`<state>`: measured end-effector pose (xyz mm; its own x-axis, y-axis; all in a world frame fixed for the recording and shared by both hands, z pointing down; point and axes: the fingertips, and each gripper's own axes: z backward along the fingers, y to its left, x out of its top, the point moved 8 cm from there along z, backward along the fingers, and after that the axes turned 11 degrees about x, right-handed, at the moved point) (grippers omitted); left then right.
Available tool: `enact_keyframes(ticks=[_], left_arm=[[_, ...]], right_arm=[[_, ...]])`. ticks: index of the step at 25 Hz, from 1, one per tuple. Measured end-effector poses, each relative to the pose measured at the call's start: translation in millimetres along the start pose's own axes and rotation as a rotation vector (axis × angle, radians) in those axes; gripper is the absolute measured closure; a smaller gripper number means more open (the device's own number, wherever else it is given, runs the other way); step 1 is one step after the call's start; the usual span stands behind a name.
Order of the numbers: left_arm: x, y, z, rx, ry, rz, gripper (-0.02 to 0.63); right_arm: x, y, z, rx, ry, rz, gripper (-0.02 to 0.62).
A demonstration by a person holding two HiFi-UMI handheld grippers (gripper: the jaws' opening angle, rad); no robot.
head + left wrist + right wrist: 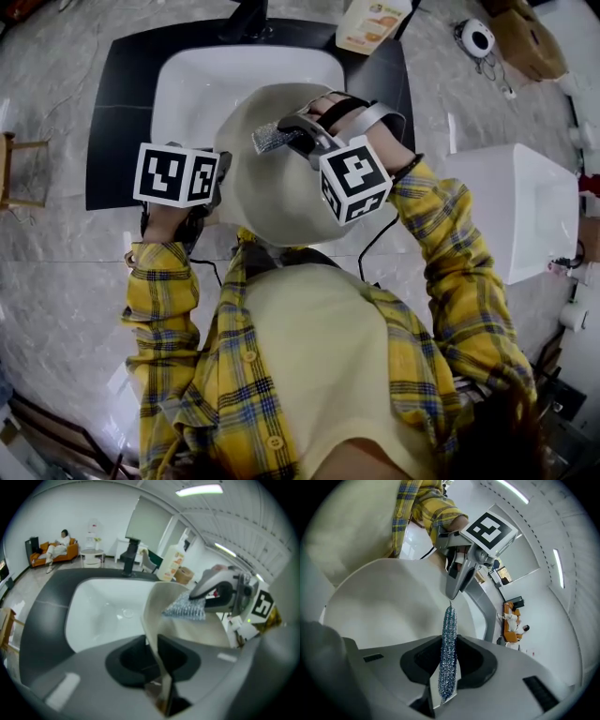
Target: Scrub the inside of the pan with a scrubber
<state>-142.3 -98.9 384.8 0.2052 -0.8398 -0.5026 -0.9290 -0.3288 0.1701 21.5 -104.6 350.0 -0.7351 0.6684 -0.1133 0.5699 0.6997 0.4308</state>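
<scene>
A cream pan [272, 192] is held tilted over the white sink [187, 84]. My left gripper [219, 181] is shut on the pan's left edge; in the left gripper view the thin wall of the pan [157, 634] runs between the jaws. My right gripper [292, 138] reaches in from the right and is shut on a glittery blue-silver scrubber [270, 139]. The scrubber [449, 644] hangs edge-on between the jaws in front of the pan's pale inside [384, 606]. From the left gripper view the scrubber [185, 607] hovers just inside the pan's upper rim.
The sink sits in a dark counter [117, 112] with a black faucet [246, 21] at the back. A soap bottle [370, 23] stands behind the basin. A white box [516, 211] lies to the right, a wooden stool [19, 169] to the left.
</scene>
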Motion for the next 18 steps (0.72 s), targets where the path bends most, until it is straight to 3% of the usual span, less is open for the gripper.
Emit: enact_keyframes(ticks=[6, 11, 18], left_arm=[[-1, 2, -1, -0.002, -0.004, 0.011, 0.526], [-2, 2, -2, 0.003, -0.001, 0.007, 0.526], [0, 0, -1, 0.008, 0.003, -0.002, 0.526]], right_arm=[[-4, -7, -11, -0.074, 0.048, 0.089, 0.512], [-9, -12, -18, -0.162, 0.168, 0.216, 0.512], [-4, -9, -24, -0.191, 0.166, 0.171, 0.512]])
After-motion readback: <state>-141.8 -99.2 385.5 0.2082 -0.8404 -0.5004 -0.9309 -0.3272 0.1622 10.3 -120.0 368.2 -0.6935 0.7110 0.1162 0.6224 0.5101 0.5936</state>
